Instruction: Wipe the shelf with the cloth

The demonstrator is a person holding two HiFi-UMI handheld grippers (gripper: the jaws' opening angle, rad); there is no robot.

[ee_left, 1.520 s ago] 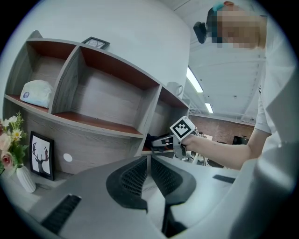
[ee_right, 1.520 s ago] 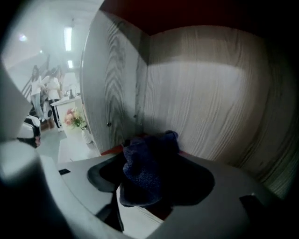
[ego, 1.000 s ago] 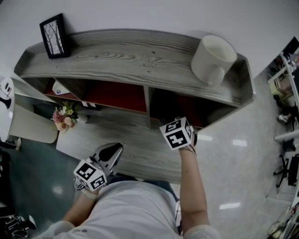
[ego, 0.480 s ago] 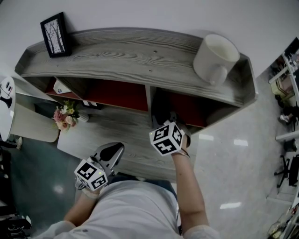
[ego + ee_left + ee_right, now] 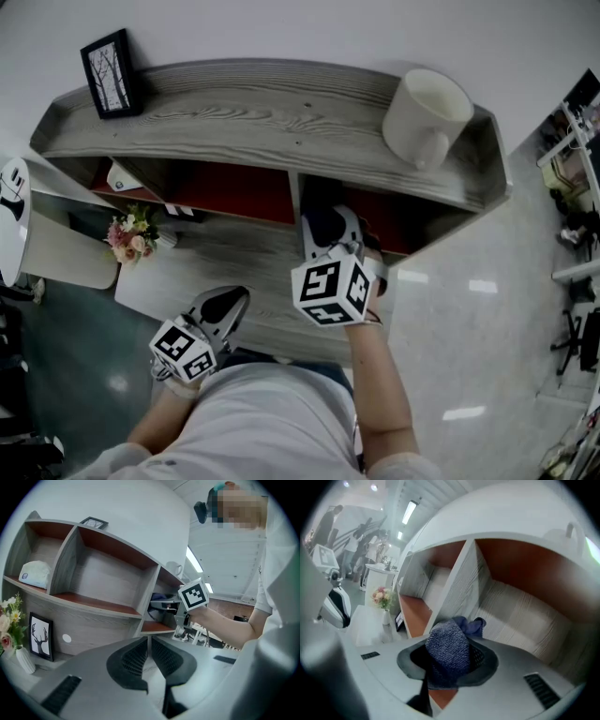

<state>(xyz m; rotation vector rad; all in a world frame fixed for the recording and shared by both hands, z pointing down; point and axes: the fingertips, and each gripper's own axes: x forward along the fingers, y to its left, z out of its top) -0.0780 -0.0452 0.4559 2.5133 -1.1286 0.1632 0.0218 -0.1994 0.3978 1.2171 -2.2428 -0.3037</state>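
Your right tongs [image 5: 450, 667] have just been closing and now pinch the cloth [image 5: 447, 644], a bunched, nubbly blue knit with a limp, smoother tail poking out ahead. The shelf [image 5: 272, 112] is grey, grained wood with flat reddish-brown inner boards. Steer by its upright divider [image 5: 459, 581]. The cloth hangs just in front of the bay right of that divider. That bay's board runs lengthwise, sideways away from the divider, so I'd judge your sweep should follow it. Your left tongs [image 5: 149, 654], pressed together and empty, sit well left of the divider, farther off.
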